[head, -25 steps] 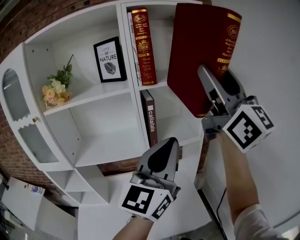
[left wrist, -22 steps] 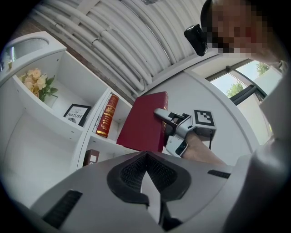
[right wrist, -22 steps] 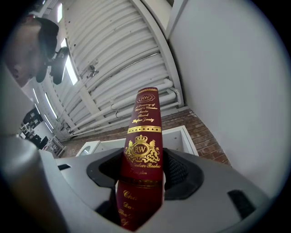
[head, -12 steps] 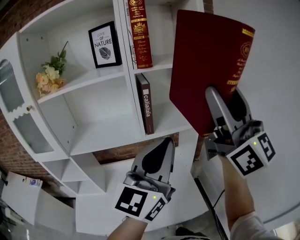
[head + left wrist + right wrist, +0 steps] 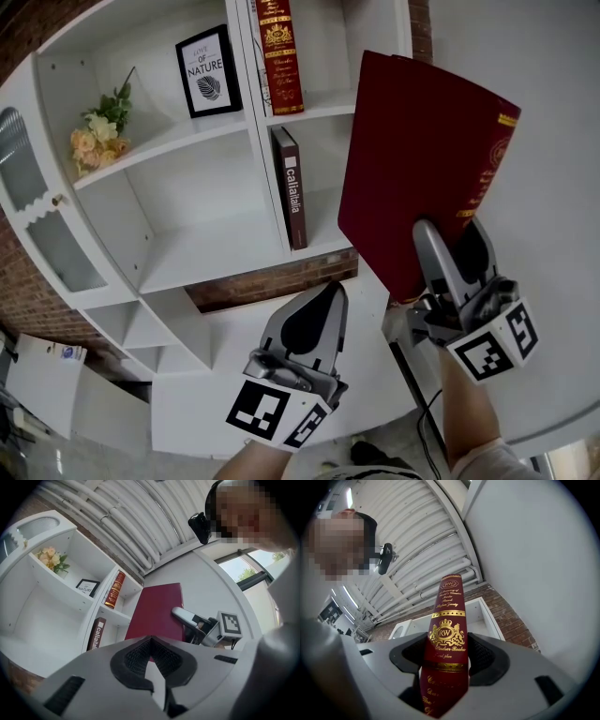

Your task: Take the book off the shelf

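The right gripper, clenched on the book, had pulled it clear of the shelf; the left gripper hung closed and empty.

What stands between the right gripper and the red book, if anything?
Nothing does: the right gripper's jaws are shut on the red book's spine, and the book is held clear of the shelf.

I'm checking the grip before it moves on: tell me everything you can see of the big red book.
The red book is a large closed hardcover, plain dark red cover, gold crest and lettering on its spine. It is held roughly upright, clear of the white shelf, with the right tool shut on its lower spine.
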`<state>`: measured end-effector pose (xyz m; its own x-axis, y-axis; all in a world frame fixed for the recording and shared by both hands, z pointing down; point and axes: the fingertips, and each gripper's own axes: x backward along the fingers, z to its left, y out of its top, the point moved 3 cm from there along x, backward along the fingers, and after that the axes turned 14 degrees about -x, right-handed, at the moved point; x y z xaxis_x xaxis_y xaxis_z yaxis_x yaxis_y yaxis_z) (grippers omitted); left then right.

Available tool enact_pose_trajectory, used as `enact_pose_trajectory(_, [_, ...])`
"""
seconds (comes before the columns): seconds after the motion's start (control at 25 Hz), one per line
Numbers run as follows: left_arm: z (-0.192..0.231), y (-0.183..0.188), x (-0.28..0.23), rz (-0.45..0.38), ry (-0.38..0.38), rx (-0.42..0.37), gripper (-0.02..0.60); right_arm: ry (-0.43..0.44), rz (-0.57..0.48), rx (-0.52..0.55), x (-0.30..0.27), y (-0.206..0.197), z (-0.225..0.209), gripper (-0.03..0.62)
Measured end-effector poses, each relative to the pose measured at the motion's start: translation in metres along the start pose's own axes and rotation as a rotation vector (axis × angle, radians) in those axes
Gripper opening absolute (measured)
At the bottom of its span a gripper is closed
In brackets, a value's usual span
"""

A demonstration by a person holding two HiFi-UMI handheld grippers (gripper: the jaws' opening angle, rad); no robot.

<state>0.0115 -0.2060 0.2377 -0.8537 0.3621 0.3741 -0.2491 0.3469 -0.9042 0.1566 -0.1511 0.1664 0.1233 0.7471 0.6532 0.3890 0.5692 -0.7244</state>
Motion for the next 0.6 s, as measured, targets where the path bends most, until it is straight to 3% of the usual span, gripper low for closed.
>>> enact_pose_trajectory(0.6, [-0.01, -0.026, 0.02, 0.055, 0.037, 0.029, 0.012, -0.048, 0.064, 0.031, 0.037, -0.053, -0.001, 0.262])
